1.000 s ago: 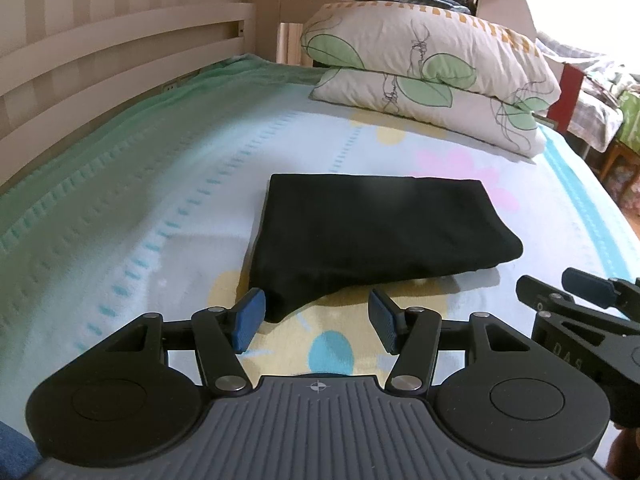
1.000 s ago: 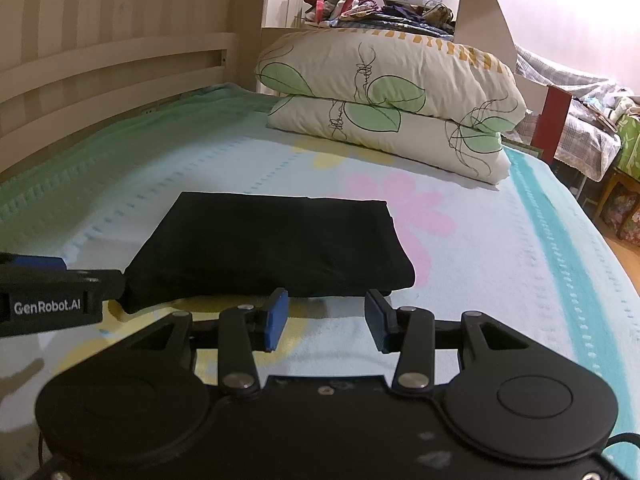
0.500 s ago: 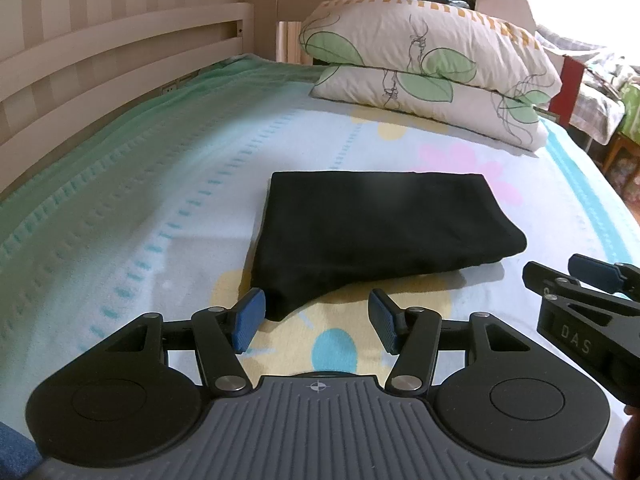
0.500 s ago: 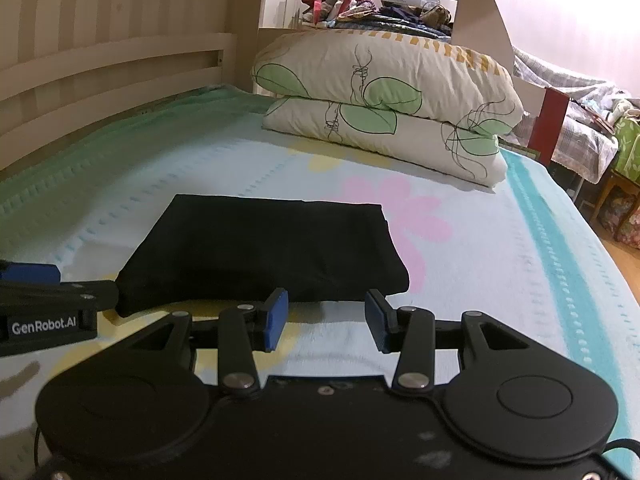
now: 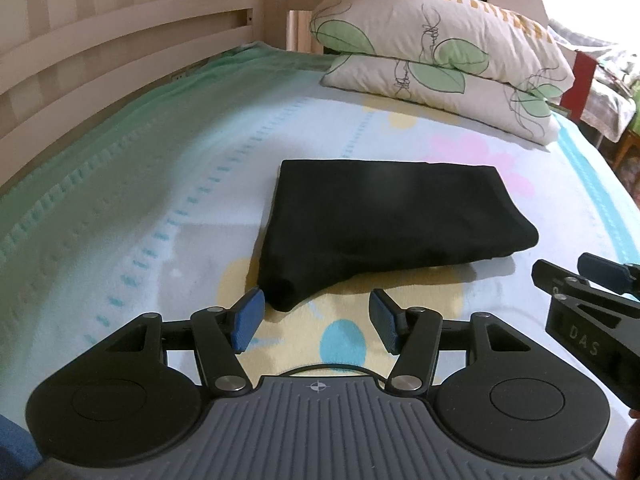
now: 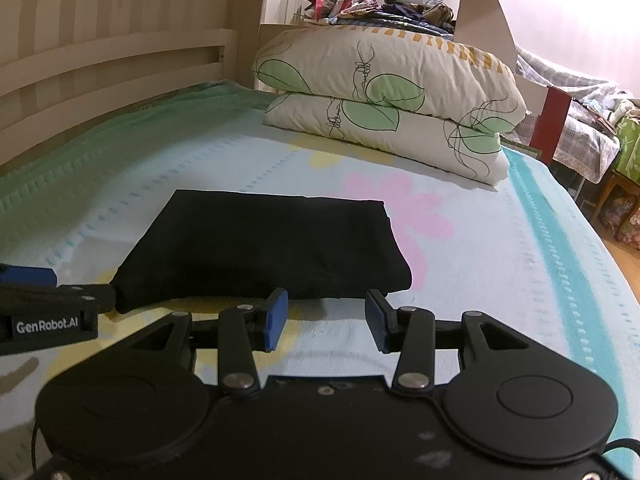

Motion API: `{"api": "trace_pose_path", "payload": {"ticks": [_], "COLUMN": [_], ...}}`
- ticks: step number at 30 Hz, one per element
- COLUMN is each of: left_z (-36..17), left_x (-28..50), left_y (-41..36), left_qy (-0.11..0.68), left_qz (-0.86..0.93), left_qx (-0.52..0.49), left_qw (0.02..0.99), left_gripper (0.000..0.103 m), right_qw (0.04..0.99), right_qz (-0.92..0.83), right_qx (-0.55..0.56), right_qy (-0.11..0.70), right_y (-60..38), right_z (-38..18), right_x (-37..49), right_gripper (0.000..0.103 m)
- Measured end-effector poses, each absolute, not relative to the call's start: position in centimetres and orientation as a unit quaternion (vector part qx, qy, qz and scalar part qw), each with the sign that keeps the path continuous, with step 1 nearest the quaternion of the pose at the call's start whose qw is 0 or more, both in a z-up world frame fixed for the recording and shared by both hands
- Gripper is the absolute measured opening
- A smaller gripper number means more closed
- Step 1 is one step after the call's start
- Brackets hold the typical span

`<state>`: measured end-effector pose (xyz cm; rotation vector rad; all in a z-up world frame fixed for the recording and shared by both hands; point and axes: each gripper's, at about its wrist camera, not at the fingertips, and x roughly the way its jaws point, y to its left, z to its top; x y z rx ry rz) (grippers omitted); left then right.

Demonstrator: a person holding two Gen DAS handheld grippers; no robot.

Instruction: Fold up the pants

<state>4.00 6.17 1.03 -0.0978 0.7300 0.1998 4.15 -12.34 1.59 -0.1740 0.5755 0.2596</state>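
Observation:
The black pants point(image 5: 384, 224) lie folded into a compact rectangle on the bed's floral sheet point(image 5: 120, 208); they also show in the right wrist view point(image 6: 268, 248). My left gripper point(image 5: 316, 320) is open and empty, just in front of the bundle's near left corner, its left pad close beside that corner. My right gripper point(image 6: 326, 318) is open and empty, just short of the bundle's near edge. Each gripper shows at the edge of the other's view.
Two leaf-print pillows point(image 6: 392, 104) are stacked at the head of the bed. A wooden slatted rail point(image 5: 120, 52) runs along the left side. A cluttered shelf point(image 6: 368, 4) is behind the pillows. The bed's right edge drops to the floor point(image 6: 624, 256).
Both grippers have drifted slightly back from the folded pants and stay open. The pants have not moved.

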Motion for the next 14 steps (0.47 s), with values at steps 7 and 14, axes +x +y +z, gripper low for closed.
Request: {"api": "trace_pose_path", "payload": {"ticks": [7,14], "left_z": [1.02,0.97], "left_x": [3.99,4.00], "left_y": [5.97,5.73], "left_qy": [0.355,0.353], "left_qz": [0.094,0.093], "left_qx": [-0.041,-0.037], "left_qw": [0.929,0.930], "left_gripper": [0.056,0.056], "right_qw": [0.945,0.944], "right_qz": [0.125,0.125], "right_qx": [-0.088,-0.086], "right_qy": [0.289,0.293], "right_y": [-12.18,-12.24], "right_z": [1.43,1.39], "right_x": [4.33,4.59], "right_gripper": [0.046,0.046]}}
